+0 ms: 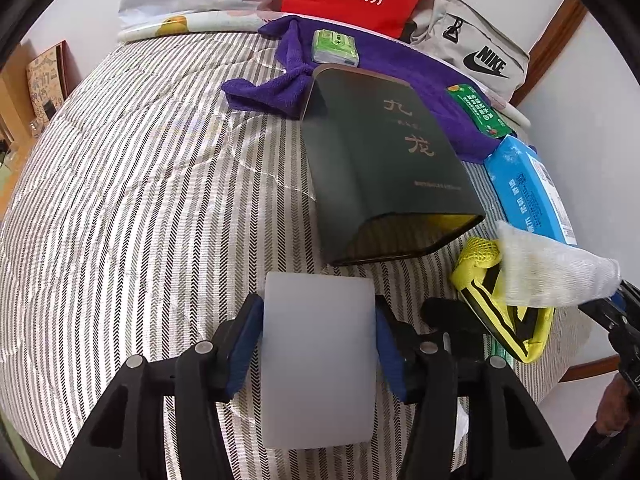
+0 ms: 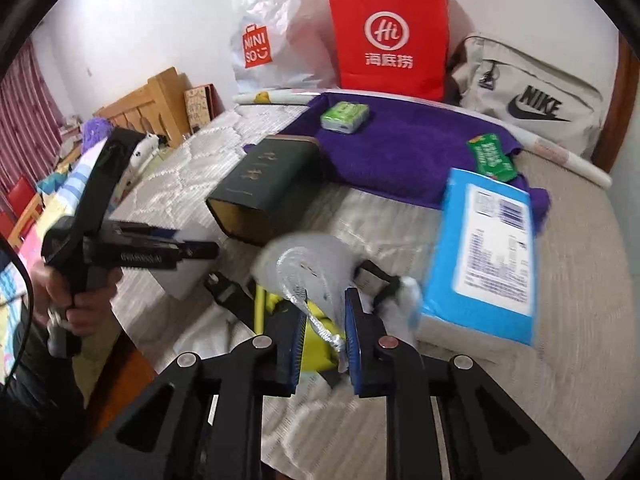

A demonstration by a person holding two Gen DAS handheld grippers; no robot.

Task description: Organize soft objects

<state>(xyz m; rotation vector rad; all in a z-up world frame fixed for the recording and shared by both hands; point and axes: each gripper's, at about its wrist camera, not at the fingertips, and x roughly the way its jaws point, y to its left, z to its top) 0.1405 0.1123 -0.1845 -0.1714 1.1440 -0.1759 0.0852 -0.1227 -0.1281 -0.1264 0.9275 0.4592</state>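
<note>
Roll (image 1: pixel 318 360): white soft cylinder, pinched by its two flat ends in my left tongs (image 1: pixel 318 354), jaws about half open with the pads pressing on it; its long axis runs across the jaws.
Roll's place: over the striped bed (image 1: pixel 140 200), near its front edge, low above the cover; whether it touches the cover I cannot tell.
Box (image 1: pixel 380 168): dark, lying on its side just beyond the roll, its open mouth turned toward my tongs; the roll's axis lies across that mouth, not along it.
Cloth (image 2: pixel 316 276): white mesh piece, nipped by a fold in my right tongs (image 2: pixel 326 340), jaws nearly closed on it, the rest standing up ahead of the pads.
Cloth's place: near the bed's front right corner, above the yellow pouch (image 1: pixel 504 312), just left of the blue pack (image 2: pixel 484 256).
Nearer hand: the left, almost straight before the box mouth; the right stands off to the mouth's side.
Judgement: the roll probably has to turn end-on before it goes in.
</note>
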